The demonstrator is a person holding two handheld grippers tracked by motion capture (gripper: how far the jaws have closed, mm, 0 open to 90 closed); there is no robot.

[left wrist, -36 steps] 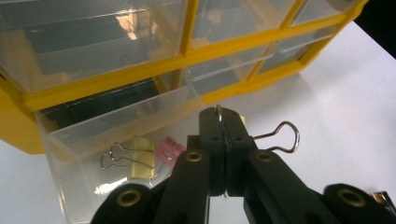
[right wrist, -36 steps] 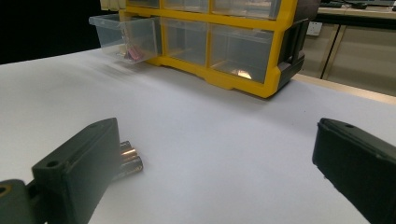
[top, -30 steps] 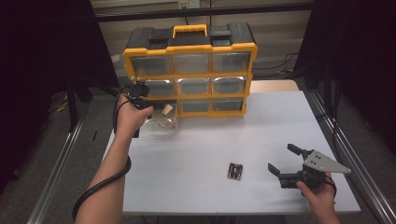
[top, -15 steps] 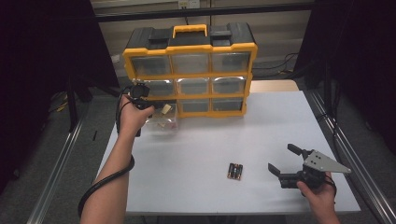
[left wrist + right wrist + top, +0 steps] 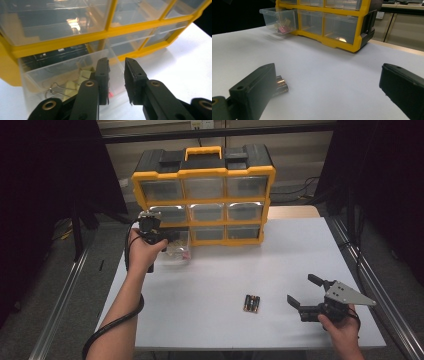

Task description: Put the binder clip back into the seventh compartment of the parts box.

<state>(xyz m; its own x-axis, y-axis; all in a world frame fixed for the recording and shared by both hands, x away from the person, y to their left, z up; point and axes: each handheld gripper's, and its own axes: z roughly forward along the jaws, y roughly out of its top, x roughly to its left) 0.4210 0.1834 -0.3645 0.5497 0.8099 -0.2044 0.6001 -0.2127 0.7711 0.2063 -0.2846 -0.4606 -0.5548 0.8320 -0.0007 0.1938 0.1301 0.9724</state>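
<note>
Up close, left tool (image 5: 116,80) just parting, seemingly off drawer (image 5: 75,75); right tool (image 5: 327,92) wide apart.

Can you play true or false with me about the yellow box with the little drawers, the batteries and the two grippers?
1. One clear drawer of the yellow organizer is pulled out. True.
2. The batteries lie inside that drawer. False: they lie on the white table, near the right gripper.
3. The right gripper is clamped on the batteries. False: its jaws stand wide open with nothing between them.
4. The drawer holds binder clips. True: metal-handled clips show through its clear wall.
5. The left gripper is at the pulled-out drawer. True: its jaws have just been opening, with a narrow gap and nothing pinched.
</note>
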